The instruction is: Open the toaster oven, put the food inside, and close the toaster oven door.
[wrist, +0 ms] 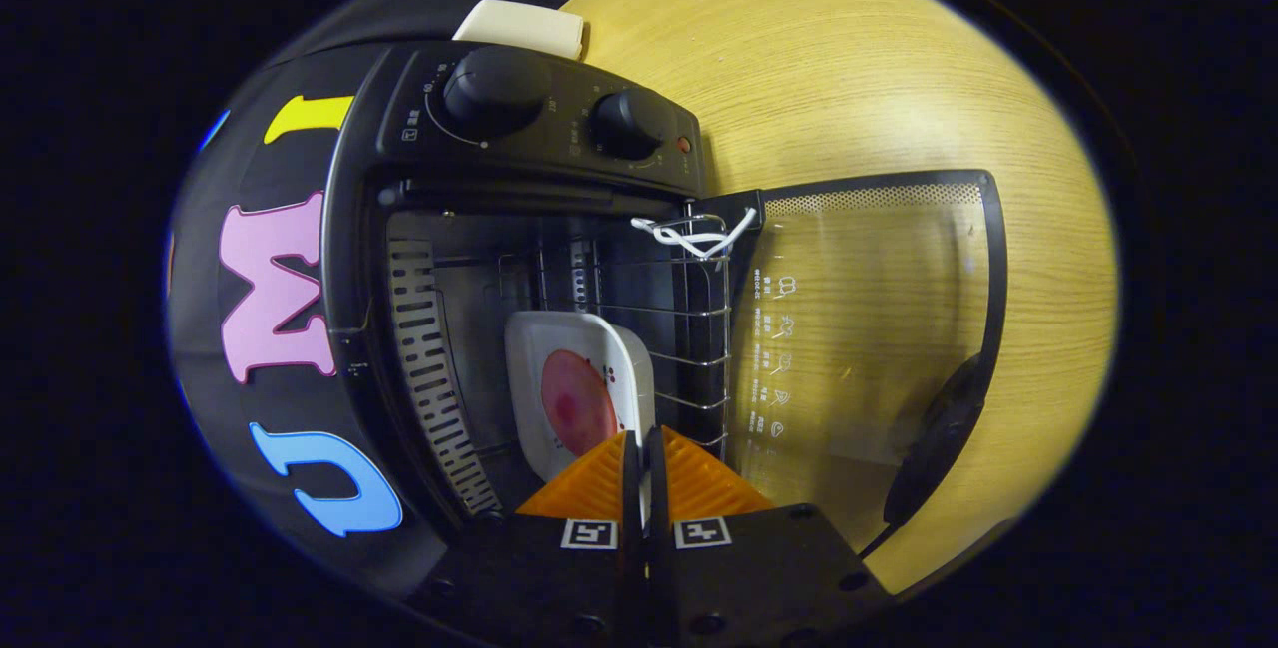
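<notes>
Gripper view: jaws pinch plate rim inside open toaster oven.

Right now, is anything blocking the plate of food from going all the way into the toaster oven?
Nothing visible blocks it. The glass door is swung fully open, and the white plate with the food already sits on the wire rack inside the toaster oven. The gripper pinches the plate's near rim, fingers nearly together.
</notes>
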Motion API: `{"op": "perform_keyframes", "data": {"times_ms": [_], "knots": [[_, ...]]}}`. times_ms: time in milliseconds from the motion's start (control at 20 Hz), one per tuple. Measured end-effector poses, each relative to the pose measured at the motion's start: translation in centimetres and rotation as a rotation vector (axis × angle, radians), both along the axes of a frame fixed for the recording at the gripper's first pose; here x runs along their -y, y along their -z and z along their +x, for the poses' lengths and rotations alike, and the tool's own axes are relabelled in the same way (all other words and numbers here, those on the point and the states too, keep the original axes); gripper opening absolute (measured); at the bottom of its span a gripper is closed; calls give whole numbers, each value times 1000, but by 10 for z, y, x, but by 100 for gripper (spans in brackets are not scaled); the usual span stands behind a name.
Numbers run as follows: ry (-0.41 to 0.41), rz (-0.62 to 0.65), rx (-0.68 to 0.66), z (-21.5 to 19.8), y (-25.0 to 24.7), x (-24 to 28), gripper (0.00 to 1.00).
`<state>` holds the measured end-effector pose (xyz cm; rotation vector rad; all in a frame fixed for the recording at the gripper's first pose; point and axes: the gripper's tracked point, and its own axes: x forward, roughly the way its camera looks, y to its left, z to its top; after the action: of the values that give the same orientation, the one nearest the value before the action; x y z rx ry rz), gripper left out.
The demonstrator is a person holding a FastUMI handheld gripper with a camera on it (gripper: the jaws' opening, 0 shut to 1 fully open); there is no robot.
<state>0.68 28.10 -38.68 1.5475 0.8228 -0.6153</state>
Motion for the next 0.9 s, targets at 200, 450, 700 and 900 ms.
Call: {"op": "perform_keyframes", "data": {"times_ms": [200,450,700,900], "knots": [[8,72,11,-1,-1,-10,10],[-50,101,65,-8,-25,-16,71],[-319,-42,131,-38,-44,-9,97],[-534,-153,173,-65,-61,2,98]]}}
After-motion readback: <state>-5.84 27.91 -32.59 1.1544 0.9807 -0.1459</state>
